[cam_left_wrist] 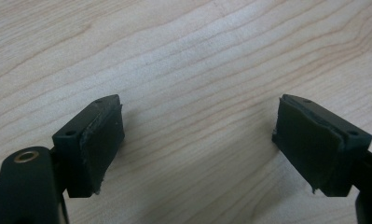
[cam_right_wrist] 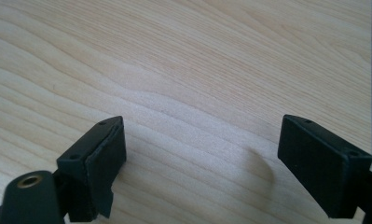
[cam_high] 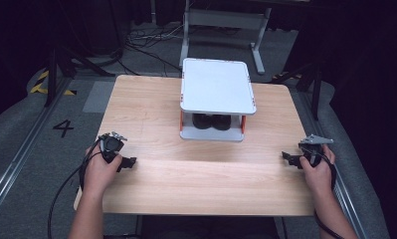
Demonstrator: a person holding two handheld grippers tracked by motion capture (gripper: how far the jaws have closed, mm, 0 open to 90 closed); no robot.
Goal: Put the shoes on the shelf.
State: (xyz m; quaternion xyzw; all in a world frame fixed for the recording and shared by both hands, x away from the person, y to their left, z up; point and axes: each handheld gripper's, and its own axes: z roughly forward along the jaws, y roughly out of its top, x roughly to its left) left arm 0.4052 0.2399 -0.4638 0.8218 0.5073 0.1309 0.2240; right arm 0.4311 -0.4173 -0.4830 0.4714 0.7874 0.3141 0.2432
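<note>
A small white two-level rack (cam_high: 217,85) with orange posts stands at the far middle of the wooden table (cam_high: 196,174). Dark objects (cam_high: 210,121) sit on its lower shelf under the top plate; I cannot tell what they are. My left gripper (cam_high: 130,162) rests low at the table's near left, held in a hand, and points right. In the left gripper view it (cam_left_wrist: 197,140) is open over bare wood. My right gripper (cam_high: 288,158) is at the near right, pointing left. Its jaws (cam_right_wrist: 202,161) stand wide apart with nothing between them.
The table's right edge (cam_right_wrist: 371,70) lies close beside the right gripper. Beyond the table are a grey floor with cables (cam_high: 146,45), a metal stand's legs (cam_high: 221,25) and floor rails (cam_high: 17,154) on the left. Bare wood lies between the grippers and the rack.
</note>
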